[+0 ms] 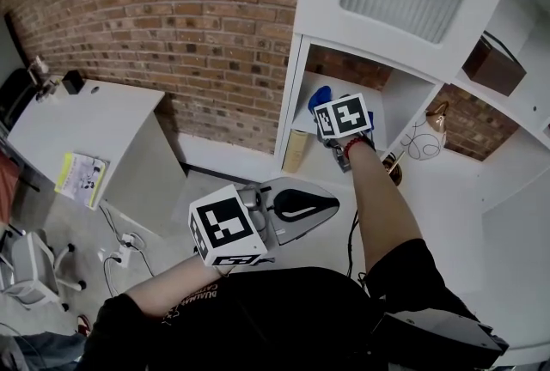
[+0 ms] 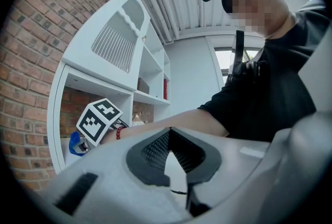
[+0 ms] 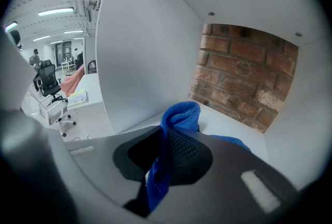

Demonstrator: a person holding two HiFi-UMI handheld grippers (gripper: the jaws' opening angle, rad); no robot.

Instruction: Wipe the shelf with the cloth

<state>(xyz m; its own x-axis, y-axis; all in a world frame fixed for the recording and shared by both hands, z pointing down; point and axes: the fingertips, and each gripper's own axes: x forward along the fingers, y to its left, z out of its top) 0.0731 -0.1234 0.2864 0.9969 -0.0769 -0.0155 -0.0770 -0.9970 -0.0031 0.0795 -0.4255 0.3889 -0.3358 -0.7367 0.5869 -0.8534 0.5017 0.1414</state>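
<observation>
Cloth shows in the head view as a bright blue scrap at upper middle of the frame. It sits inside the lower open compartment of the white shelf, just above and left of the marker cube on my right gripper. That cube covers the jaws and most of the fabric. My left gripper hangs at lower centre, well apart from the cloth.

In the left gripper view, my left gripper has its dark pads meeting at the tips with nothing between them. The cloth is a small blue patch at lower left, under the right gripper's cube, inside the shelf. It is too small there to make out its folds.

In the right gripper view, my right gripper is clamped on the cloth. A plush blue fold rises over the jaw tips at centre frame and runs down between the pads. More blue peeks out right of the jaws, above the shelf floor. The lower end vanishes into shadow at the bottom.
</observation>
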